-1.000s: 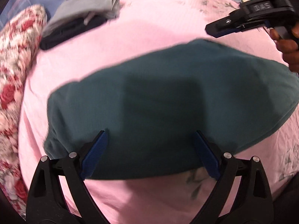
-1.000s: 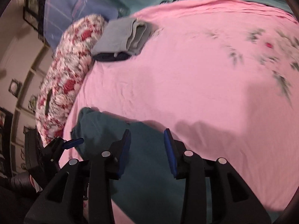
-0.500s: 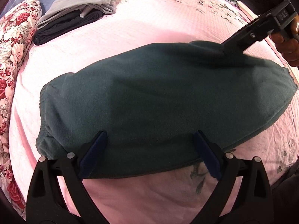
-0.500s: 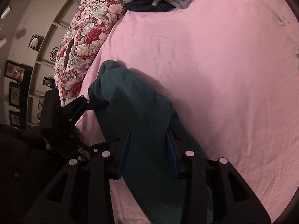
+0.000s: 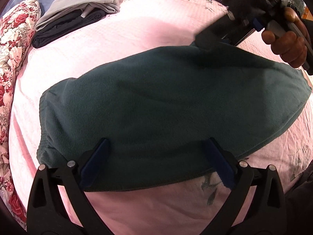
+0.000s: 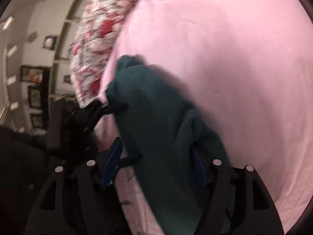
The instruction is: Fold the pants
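Dark teal pants (image 5: 166, 98) lie folded in a wide band across the pink bedsheet (image 5: 146, 29). My left gripper (image 5: 156, 143) hovers over their near edge, its jaws opening to full width, with nothing pinched between the blue pads. In the right wrist view the pants (image 6: 156, 117) run up between the fingers of my right gripper (image 6: 156, 146), whose jaws are opening; the left pad stands apart from the cloth. From the left wrist view the right gripper (image 5: 215, 37) is blurred at the pants' far right edge, held by a hand (image 5: 283, 45).
A pile of folded grey and dark clothes (image 5: 78, 13) lies at the far left of the bed. A floral pillow (image 5: 11, 49) runs along the left side. Wall shelves with framed pictures (image 6: 35, 74) stand beyond the bed's edge.
The right gripper has come down to the pants' far right edge, tipped downward and spread its jaws wider. The pants now lie spread out. The left gripper has hardly moved.
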The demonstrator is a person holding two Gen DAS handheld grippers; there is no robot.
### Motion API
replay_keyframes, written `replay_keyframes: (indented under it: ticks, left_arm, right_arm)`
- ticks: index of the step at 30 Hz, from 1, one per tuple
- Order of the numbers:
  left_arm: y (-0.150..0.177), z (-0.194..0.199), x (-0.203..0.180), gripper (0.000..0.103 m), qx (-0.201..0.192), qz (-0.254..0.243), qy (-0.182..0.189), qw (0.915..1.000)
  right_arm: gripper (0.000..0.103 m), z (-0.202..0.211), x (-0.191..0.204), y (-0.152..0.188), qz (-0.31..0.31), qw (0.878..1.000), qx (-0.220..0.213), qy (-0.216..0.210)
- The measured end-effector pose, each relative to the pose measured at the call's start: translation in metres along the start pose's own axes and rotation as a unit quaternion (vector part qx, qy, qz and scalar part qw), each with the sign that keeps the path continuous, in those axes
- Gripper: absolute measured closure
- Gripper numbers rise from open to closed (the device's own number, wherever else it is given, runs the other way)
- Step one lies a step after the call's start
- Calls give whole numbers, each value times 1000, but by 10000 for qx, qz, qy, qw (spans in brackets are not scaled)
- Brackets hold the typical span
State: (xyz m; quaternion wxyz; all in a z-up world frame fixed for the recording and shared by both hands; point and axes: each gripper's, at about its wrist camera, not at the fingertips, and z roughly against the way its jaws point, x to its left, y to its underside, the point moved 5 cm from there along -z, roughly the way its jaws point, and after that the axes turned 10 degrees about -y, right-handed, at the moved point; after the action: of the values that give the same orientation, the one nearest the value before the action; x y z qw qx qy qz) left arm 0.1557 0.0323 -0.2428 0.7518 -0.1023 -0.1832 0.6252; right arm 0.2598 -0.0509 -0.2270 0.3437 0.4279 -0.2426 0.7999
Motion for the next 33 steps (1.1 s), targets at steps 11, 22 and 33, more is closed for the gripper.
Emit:
replay_keyframes:
  ticks: [11,22,33]
  left_arm:
    - [0,0,1,2,7,5,-21,10000]
    - [-7,30,35,2,-195,119,-385,9990]
    - [11,-7,103,2,428,1301,-743,9878]
  right_arm:
    - [36,55,-44,-15,-1452,9549,-2077,-1550]
    - [41,78,-39,-3,-1210,9709,-2062,-141]
    - [41,37,20,56,-608,9707,-2324,15]
